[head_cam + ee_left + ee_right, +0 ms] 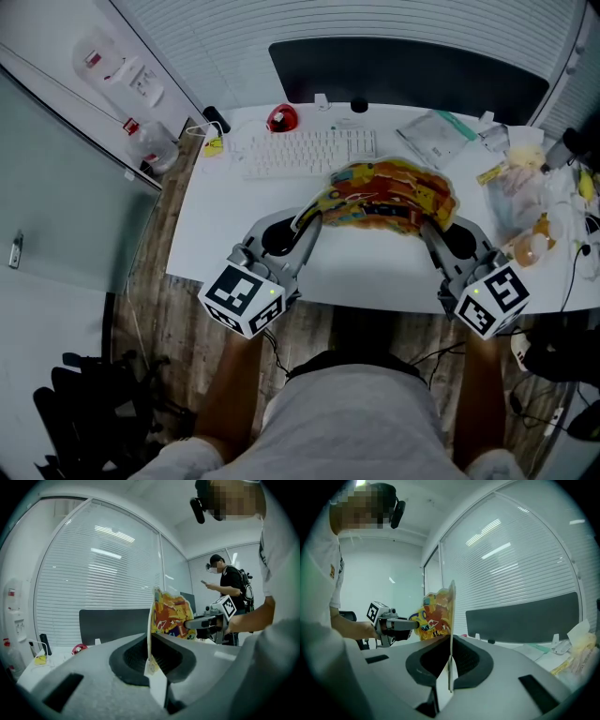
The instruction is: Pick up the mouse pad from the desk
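Left gripper (314,217) and right gripper (424,225) are each clamping tight on one end of the colourful mouse pad (384,195), holding it bowed above the desk (375,272) near its front edge. The jaws are hiding the pad's ends, and the pad is covering the desk beneath.

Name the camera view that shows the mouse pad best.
Head view: the whole mouse pad shows from above, bowed between the left tool and right tool. Each gripper view shows it edge-on in the shut jaws, with only its far printed part facing the camera.
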Demonstrator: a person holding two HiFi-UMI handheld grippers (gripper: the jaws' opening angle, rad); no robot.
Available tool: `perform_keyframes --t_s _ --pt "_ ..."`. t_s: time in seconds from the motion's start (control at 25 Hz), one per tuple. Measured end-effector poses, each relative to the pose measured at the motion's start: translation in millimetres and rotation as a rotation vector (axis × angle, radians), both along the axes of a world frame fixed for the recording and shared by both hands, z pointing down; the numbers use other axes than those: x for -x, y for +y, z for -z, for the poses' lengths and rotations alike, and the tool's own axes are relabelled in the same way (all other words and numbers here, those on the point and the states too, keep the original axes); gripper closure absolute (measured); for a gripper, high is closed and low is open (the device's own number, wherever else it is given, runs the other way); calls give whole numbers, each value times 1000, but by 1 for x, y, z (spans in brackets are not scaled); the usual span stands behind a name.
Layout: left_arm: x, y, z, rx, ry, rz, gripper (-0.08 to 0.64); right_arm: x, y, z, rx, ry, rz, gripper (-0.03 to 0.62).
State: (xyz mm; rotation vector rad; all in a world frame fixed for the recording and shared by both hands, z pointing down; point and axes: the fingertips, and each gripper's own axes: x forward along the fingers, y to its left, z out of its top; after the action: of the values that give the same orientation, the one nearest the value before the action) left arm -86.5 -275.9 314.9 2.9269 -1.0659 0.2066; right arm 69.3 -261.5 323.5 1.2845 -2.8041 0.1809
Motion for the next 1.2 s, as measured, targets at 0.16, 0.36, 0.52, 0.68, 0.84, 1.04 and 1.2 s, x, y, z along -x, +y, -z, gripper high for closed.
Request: perform_keyframes --t_s 0.16,0.36,0.52,0.68,0.84,1.04,1.2 --pt "0 0 0 -4 5 -3 537 0 1 1 -6 9 -6 574" --pt "0 0 0 -4 6 -3 537 0 1 2 -7 15 -11 574" --pt "0 0 0 -3 7 -1 537 0 0 1 -6 19 -10 574" --pt "-1 0 0 -3 3 0 537 0 0 0 -4 22 -9 574" --pt "-1 1 0 -2 1 5 537 0 0 -1 -2 21 -6 574" --pt "0 3 2 -1 -2 12 537 0 1 0 -2 17 0 574" --pt "0 4 2 0 -1 21 537 0 1 1 -2 15 5 574"
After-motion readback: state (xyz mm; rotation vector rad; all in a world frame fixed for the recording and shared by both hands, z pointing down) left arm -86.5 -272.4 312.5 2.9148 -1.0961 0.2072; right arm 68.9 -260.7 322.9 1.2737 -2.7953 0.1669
